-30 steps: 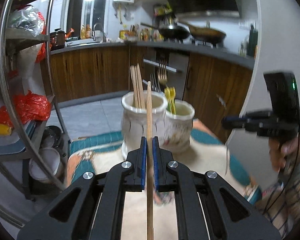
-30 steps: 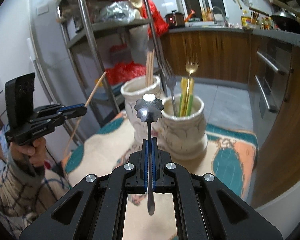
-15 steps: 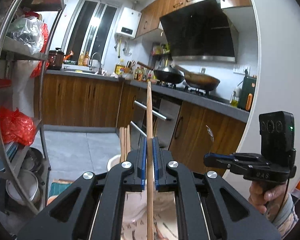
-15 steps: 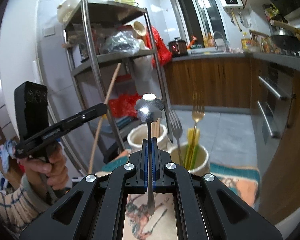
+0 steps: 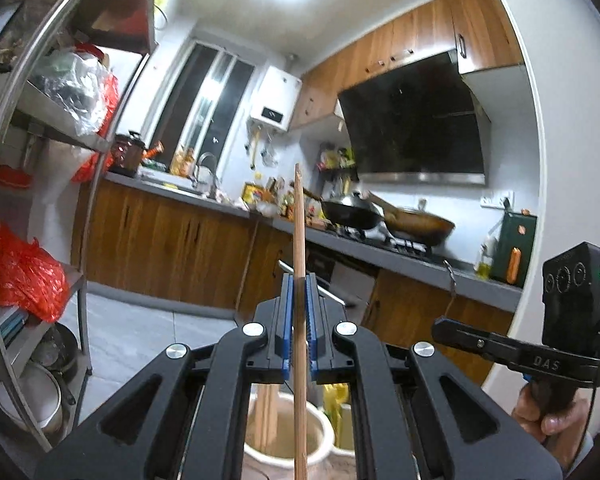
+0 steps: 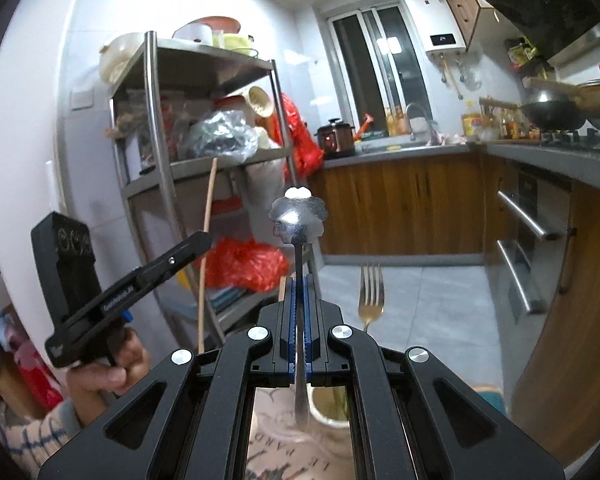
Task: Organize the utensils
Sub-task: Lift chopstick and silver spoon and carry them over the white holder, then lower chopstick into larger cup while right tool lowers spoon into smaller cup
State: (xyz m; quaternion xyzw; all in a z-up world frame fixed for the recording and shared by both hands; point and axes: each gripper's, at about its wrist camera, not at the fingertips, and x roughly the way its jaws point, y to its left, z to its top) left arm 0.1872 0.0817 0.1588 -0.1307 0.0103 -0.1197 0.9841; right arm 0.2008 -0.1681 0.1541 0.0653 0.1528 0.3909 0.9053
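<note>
White letters reading "DAS" show on the side of the right hand-held gripper (image 5: 516, 354) as seen from the left wrist view; from the right wrist view the left hand-held gripper (image 6: 168, 262) carries small lettering along its side that is too blurred to read. The patterned cloth (image 6: 278, 454) beneath the jars has printed capitals, partly hidden and not legible.

The left hand-held gripper (image 5: 299, 316) is clamped on a wooden chopstick (image 5: 299, 240), held upright, its lower end hanging over the mouth of a cream ceramic jar (image 5: 316, 444) that already holds other chopsticks (image 5: 265, 416). The right hand-held gripper (image 6: 300, 316) is closed on a metal spoon (image 6: 298, 216) with a flower-shaped end pointing up, its other end hanging above the rim of a second jar (image 6: 328, 408). A gold fork (image 6: 371, 296) stands up from that jar, just to the right of the blue pads.

A steel rack (image 6: 156, 168) stands to the left of both tools, and wooden cabinets (image 6: 404, 204) close the far side, with grey floor tiles (image 6: 420, 304) open between.
</note>
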